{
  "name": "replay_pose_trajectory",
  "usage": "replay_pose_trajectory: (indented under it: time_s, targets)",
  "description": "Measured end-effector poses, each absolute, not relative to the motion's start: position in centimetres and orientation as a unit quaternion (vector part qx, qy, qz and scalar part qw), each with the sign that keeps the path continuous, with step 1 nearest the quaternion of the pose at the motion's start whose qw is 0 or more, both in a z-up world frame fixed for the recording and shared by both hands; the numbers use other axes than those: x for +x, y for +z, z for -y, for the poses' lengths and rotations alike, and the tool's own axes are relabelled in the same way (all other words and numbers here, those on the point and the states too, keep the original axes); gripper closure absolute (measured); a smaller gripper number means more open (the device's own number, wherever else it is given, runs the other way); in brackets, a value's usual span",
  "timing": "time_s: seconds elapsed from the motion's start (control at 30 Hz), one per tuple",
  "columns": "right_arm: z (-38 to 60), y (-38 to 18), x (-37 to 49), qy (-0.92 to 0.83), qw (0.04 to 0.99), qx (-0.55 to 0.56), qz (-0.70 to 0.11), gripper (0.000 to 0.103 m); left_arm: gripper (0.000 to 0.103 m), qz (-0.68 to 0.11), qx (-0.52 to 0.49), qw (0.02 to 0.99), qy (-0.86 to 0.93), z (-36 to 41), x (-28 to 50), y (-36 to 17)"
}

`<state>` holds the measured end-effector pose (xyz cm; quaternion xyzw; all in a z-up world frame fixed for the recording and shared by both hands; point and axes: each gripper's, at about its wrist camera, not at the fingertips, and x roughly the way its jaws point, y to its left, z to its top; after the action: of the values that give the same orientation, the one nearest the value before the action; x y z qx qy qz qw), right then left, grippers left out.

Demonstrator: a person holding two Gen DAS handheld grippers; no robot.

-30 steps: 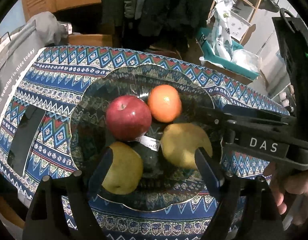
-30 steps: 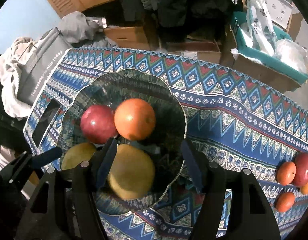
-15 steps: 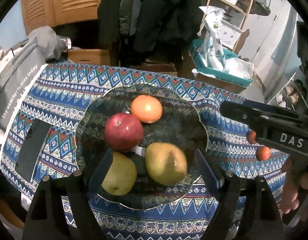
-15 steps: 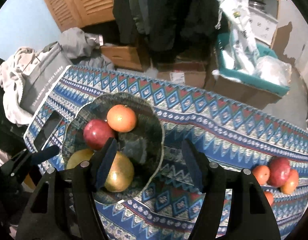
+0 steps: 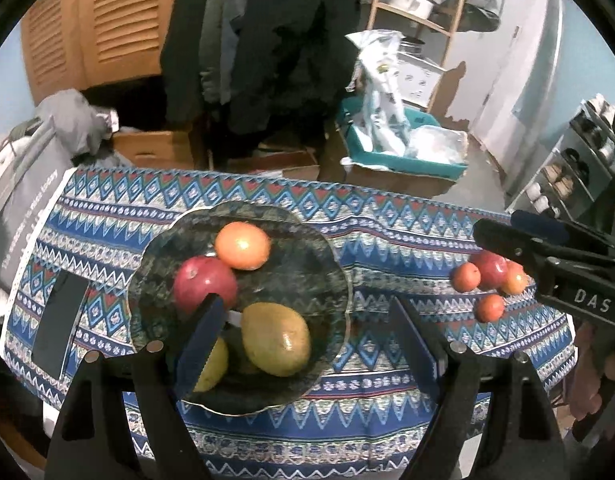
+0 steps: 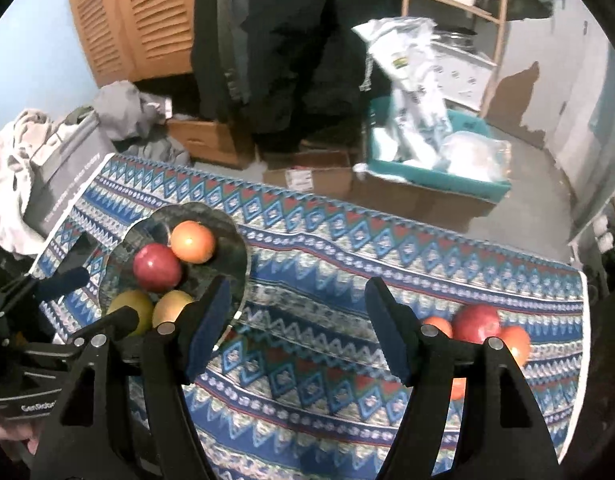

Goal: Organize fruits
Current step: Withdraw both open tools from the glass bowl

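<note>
We are holding both tongs above the desk (image 5: 387,248), which is covered with a patterned cloth. The left tongs (image 5: 303,340) are standing wide with nothing between the pads, hovering over the glass plate (image 5: 339,276). The right tongs (image 6: 297,332) have just been opening and are standing moderately wide over bare cloth, gripping nothing.

On the plate we are counting a red apple (image 5: 205,284), an orange (image 5: 242,245) and two yellow-green pears (image 5: 276,339); something dark between them is not identifiable. Well apart, near the right end of the desk, a loose cluster of small fruits (image 6: 477,330) is lying touching: a red apple-like one and several small orange ones.

Judgement: these small fruits are looking light, firm and smooth-skinned, so likely to roll or squirt from flat pads. We are planning to grip across the widest girth, pads on opposite sides, taking an outer fruit first. The plate is probably fragile, so we are advising gentle placement.
</note>
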<state>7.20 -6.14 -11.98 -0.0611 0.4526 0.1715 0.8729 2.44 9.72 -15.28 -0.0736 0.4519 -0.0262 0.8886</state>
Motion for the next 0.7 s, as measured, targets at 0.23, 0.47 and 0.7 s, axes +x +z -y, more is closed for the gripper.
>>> replay_pose_trajectory:
  time_s: [0.23, 0.47, 0.7]
  targets:
    - [9.4, -9.8, 5.6, 0.15, 0.889, -0.053, -0.429, 0.028, 0.018, -0.44, -0.062, 0.895, -0.041, -7.3, 2.2, -13.4]
    - [12.7, -7.9, 4.3, 0.135, 0.902, -0.041, -0.408, 0.027, 0.018, -0.42, -0.039, 0.905, -0.056, -4.4, 1.9, -11.2]
    - [16.2, -7.1, 3.2, 0.119, 0.906, -0.021, -0.406, 0.026, 0.018, -0.423, -0.029, 0.903, -0.066, -1.7, 2.4, -10.6]
